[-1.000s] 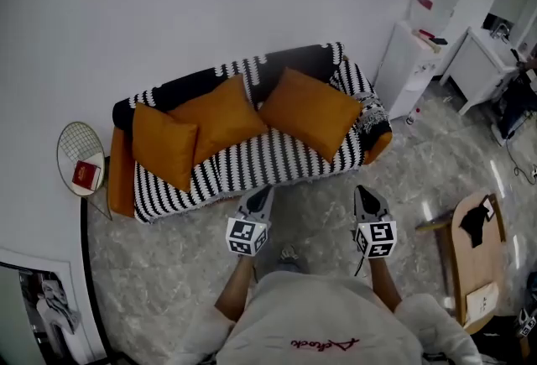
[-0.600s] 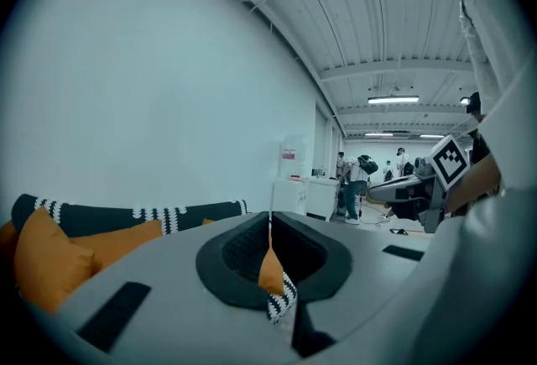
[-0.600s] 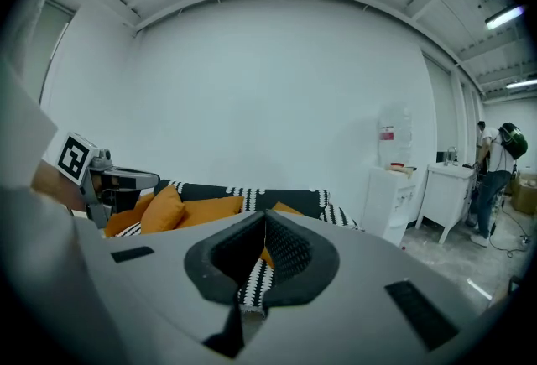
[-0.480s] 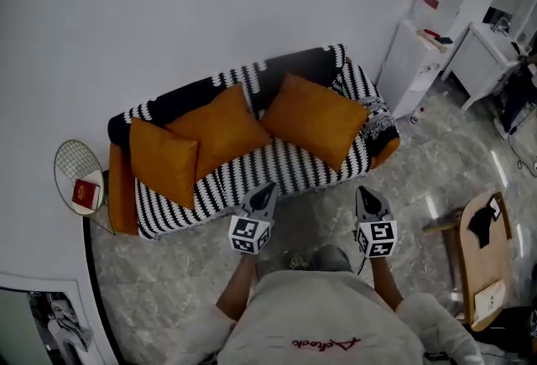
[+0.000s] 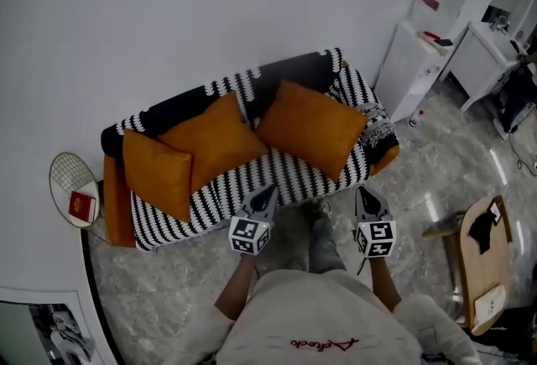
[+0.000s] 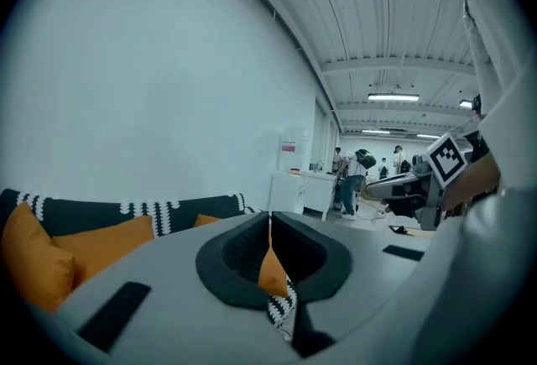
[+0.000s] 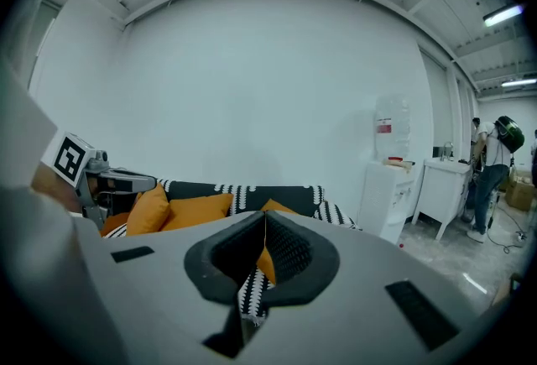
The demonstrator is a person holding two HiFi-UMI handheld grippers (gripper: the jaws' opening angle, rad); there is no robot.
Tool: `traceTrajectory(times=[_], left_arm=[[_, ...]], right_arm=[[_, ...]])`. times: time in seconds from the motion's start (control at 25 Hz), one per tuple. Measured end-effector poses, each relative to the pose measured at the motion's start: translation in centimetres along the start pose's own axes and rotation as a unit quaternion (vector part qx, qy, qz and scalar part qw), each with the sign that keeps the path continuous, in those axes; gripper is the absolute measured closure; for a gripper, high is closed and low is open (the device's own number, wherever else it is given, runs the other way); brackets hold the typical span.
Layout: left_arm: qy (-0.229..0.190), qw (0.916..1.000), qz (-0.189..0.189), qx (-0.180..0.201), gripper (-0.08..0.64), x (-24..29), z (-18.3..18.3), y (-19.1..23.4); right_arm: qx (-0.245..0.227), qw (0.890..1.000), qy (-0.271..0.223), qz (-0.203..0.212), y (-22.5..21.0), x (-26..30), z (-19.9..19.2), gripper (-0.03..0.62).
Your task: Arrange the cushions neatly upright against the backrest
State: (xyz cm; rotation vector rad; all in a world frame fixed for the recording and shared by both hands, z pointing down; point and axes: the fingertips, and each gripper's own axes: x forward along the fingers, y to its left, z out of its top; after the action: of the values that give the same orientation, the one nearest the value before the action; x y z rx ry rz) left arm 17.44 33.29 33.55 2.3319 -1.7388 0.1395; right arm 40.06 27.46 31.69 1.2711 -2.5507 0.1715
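We find left gripper (image 5: 265, 190) and right gripper (image 5: 363, 192) both clenched, empty, at lower centre of frame, short of sofa (image 5: 285, 174). Three cushions (image 5: 214, 141) sit mid-frame, tilted, left pair overlapping. We advise: open jaws first, pinch top corners, stand each square against backrest (image 5: 298, 68), evenly spaced.

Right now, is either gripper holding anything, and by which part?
Nothing is held: the left gripper and the right gripper are shut and empty, short of the striped sofa.
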Motion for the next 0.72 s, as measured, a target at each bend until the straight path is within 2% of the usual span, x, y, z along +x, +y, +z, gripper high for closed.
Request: traceTrajectory(times=[0.28, 0.72], left_arm=[[0.000, 0.9999, 0.010, 0.007, 0.525, 6.3, 2.0, 3.5], [-0.004, 0.9990, 0.044, 0.005, 0.525, 17.7, 7.4, 9.0]], right_arm=[[0.009, 1.000, -0.006, 0.012, -3.0, 7.0, 1.3, 0.565], [0.015, 0.999, -0.011, 0.033, -10.2, 18.1, 6.0, 0.565]])
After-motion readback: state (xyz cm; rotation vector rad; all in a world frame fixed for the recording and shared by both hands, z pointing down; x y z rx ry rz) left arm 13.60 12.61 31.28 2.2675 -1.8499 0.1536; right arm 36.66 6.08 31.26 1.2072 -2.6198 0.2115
